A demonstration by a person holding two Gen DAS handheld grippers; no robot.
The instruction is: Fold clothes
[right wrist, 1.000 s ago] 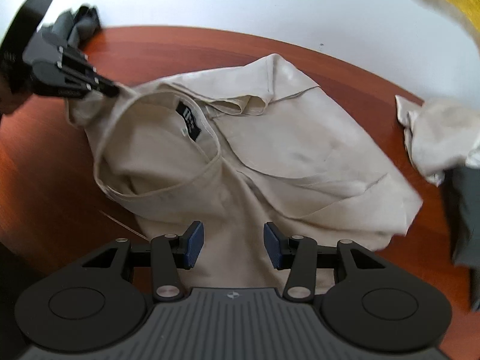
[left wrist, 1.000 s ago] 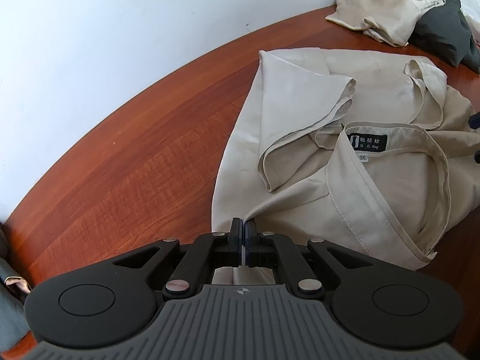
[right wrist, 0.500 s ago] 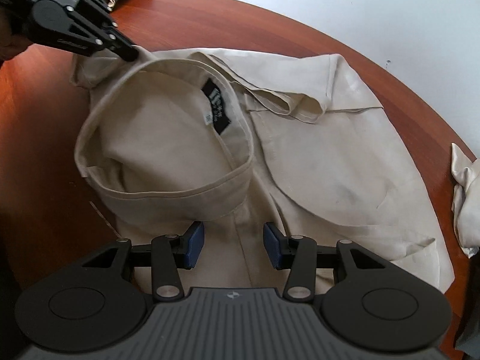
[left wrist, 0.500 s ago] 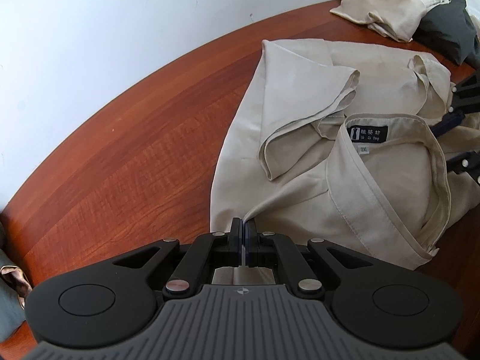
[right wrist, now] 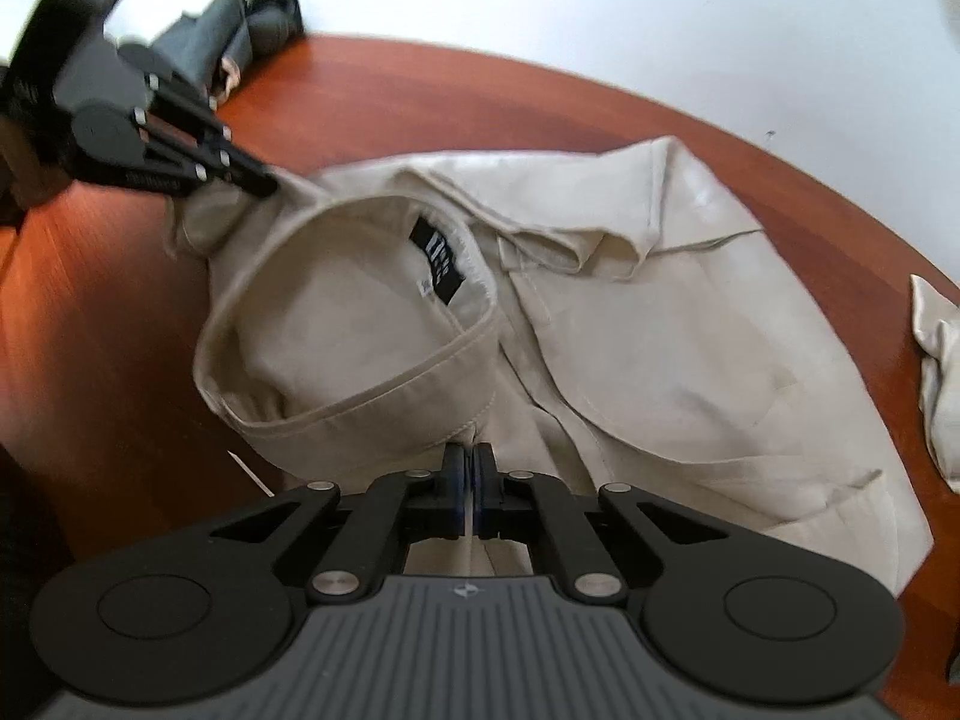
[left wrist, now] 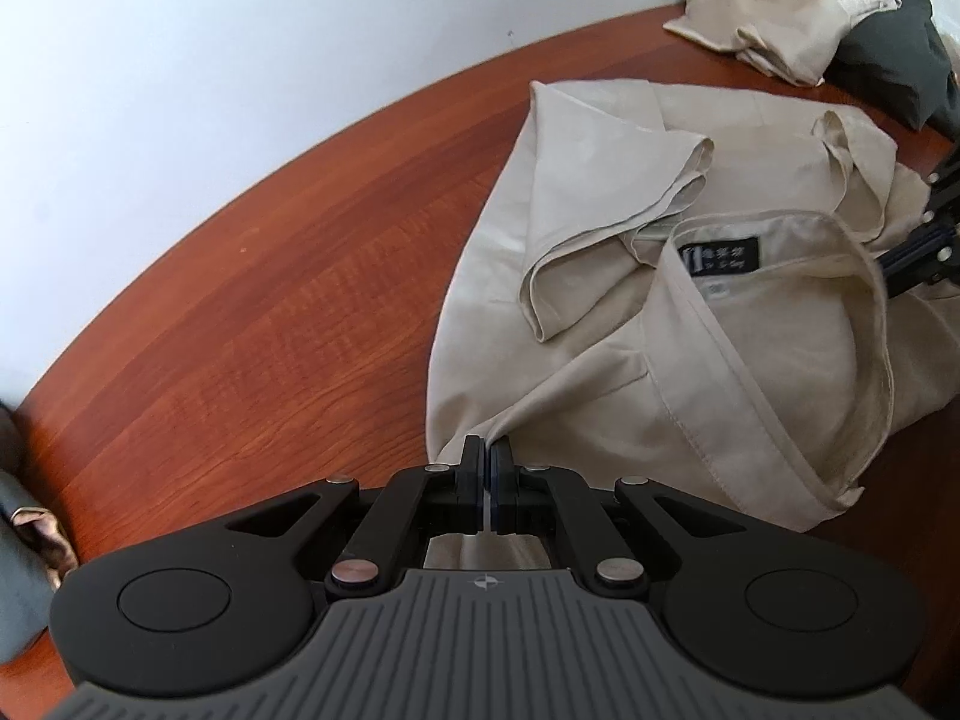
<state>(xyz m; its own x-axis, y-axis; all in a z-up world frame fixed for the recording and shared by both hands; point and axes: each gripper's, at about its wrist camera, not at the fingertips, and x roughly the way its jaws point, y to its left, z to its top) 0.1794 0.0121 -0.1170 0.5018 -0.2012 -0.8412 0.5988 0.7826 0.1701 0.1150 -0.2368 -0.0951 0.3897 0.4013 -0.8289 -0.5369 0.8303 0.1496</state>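
Note:
A beige shirt point(left wrist: 600, 276) with a black neck label point(left wrist: 720, 256) lies crumpled on the red-brown wooden table point(left wrist: 270, 300). My left gripper point(left wrist: 486, 462) is shut on a corner of the shirt near its collar. In the right wrist view the same shirt point(right wrist: 660, 348) spreads ahead, collar open toward me. My right gripper point(right wrist: 469, 462) is shut on the shirt's front just below the collar band. The left gripper also shows in the right wrist view point(right wrist: 264, 186), pinching the shirt's far corner. The right gripper's tips show at the right edge of the left wrist view point(left wrist: 894, 267).
A folded beige garment point(left wrist: 774, 18) and a dark grey garment point(left wrist: 894, 48) lie at the table's far end by the white wall. More grey clothing point(right wrist: 240, 36) lies behind the left gripper. A beige cloth point(right wrist: 936, 360) lies at the table's right edge.
My right gripper has moved in onto the shirt and shut on it below the collar; it was open before. The left gripper has kept its hold on the shirt's corner.

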